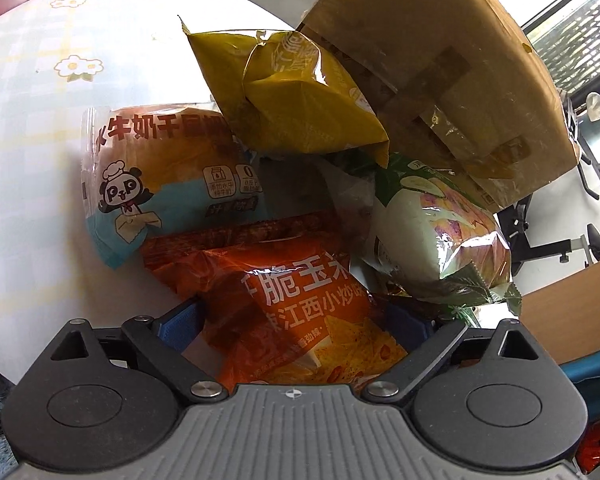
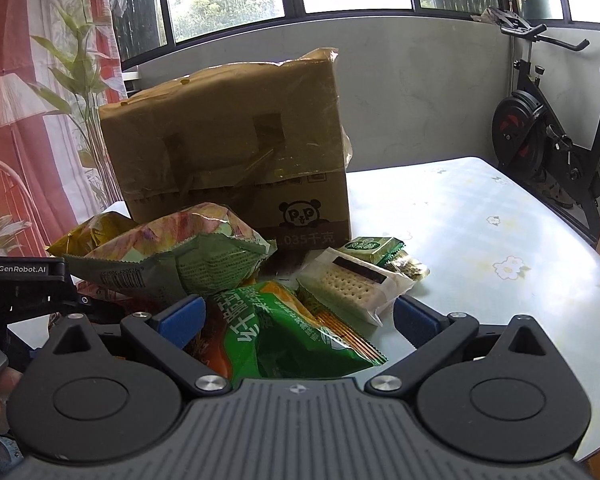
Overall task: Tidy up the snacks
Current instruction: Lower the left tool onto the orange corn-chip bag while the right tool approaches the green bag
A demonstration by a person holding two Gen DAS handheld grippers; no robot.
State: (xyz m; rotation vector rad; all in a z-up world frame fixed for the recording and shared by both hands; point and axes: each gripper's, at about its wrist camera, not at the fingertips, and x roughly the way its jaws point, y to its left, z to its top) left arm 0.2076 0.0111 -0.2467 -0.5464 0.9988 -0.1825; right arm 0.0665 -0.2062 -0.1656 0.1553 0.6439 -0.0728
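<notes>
A pile of snack packs lies on the table beside a brown cardboard box [image 1: 440, 68]. In the left wrist view my left gripper [image 1: 296, 316] is open, its blue pads on either side of an orange corn-chip bag [image 1: 300, 304]. Beyond it lie a blue-and-white bread pack [image 1: 164, 176], a yellow bag [image 1: 296, 96] and a green-and-pink bag [image 1: 432, 220]. In the right wrist view my right gripper [image 2: 300, 316] is open around a green chip bag [image 2: 292, 332]. A cracker pack [image 2: 348, 284], a small green packet [image 2: 372, 248], the green-and-pink bag [image 2: 180, 256] and the box [image 2: 228, 152] lie ahead.
The table has a pale floral cloth [image 2: 480, 232]. An exercise bike [image 2: 548, 136] stands right of the table. Windows, a red curtain and a plant [image 2: 76, 64] are behind. The left gripper's body [image 2: 20, 288] shows at the left edge of the right wrist view.
</notes>
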